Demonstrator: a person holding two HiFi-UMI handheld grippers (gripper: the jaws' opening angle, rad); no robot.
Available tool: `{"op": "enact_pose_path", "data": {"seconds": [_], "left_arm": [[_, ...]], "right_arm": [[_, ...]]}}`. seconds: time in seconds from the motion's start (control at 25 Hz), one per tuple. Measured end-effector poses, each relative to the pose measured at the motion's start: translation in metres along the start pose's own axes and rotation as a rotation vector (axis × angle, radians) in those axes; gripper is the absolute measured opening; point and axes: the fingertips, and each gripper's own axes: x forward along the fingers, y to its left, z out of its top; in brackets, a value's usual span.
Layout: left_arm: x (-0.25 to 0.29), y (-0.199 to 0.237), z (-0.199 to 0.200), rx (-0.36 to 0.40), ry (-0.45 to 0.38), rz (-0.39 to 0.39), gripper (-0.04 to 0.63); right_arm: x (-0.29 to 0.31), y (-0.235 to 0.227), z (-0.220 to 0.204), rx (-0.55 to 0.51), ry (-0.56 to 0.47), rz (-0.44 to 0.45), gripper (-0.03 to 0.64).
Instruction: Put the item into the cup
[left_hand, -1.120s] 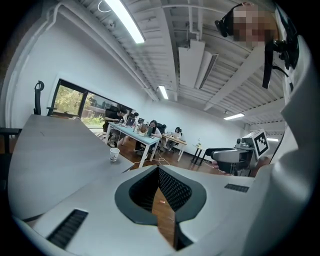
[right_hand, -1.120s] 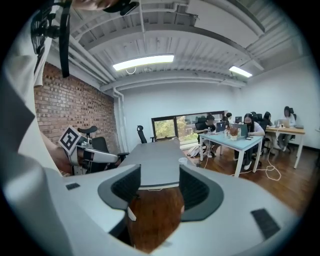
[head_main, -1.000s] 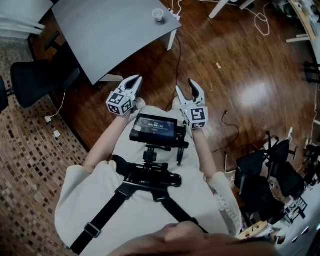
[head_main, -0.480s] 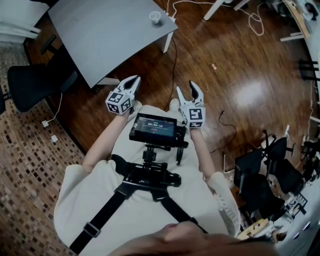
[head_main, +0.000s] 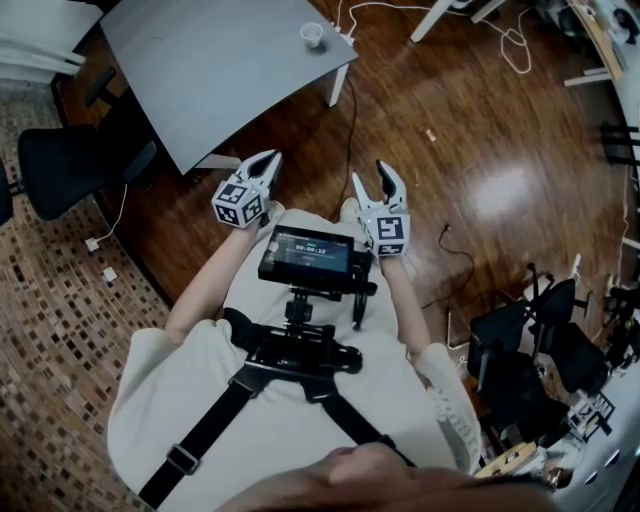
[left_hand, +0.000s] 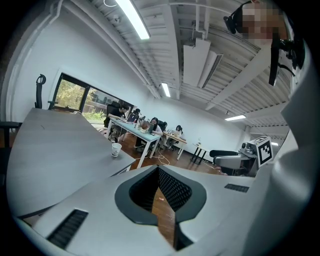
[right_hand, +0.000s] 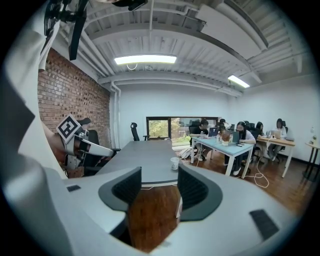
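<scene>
A small white paper cup (head_main: 313, 34) stands near the far corner of the grey table (head_main: 220, 70); it also shows in the left gripper view (left_hand: 116, 149) and the right gripper view (right_hand: 174, 163). A small orange item (head_main: 430, 135) lies on the wooden floor to the right of the table. Both grippers are held close to the person's chest, well short of the table. My left gripper (head_main: 268, 158) is shut with nothing in it (left_hand: 159, 185). My right gripper (head_main: 372, 176) is open and empty (right_hand: 159, 187).
A black office chair (head_main: 70, 165) stands left of the table. Cables (head_main: 350, 130) trail over the floor by the table leg. Several dark chairs and stands (head_main: 530, 350) crowd the lower right. A chest-mounted screen (head_main: 307, 258) sits under the grippers. People work at desks (right_hand: 235, 142) in the distance.
The table and cup have slid slightly up and left in the head view. Both grippers keep the same places and the same jaw states.
</scene>
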Motion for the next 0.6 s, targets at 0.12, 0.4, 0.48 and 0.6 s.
{"op": "enact_pose_path", "data": {"seconds": [0.12, 0.4, 0.48, 0.6], "left_arm": [[-0.001, -0.001, -0.003, 0.0, 0.009, 0.005, 0.008], [-0.002, -0.003, -0.014, -0.013, 0.032, 0.01, 0.008], [-0.002, -0.004, -0.017, -0.015, 0.038, 0.009, 0.008], [-0.003, -0.006, -0.022, -0.016, 0.046, 0.008, 0.008]], "right_arm": [[0.001, 0.001, -0.005, 0.002, 0.003, 0.008, 0.247], [0.001, 0.002, -0.007, 0.004, 0.003, 0.023, 0.247], [0.0, 0.002, -0.008, 0.0, 0.007, 0.025, 0.247], [0.0, 0.001, -0.013, -0.004, 0.014, 0.03, 0.247]]}}
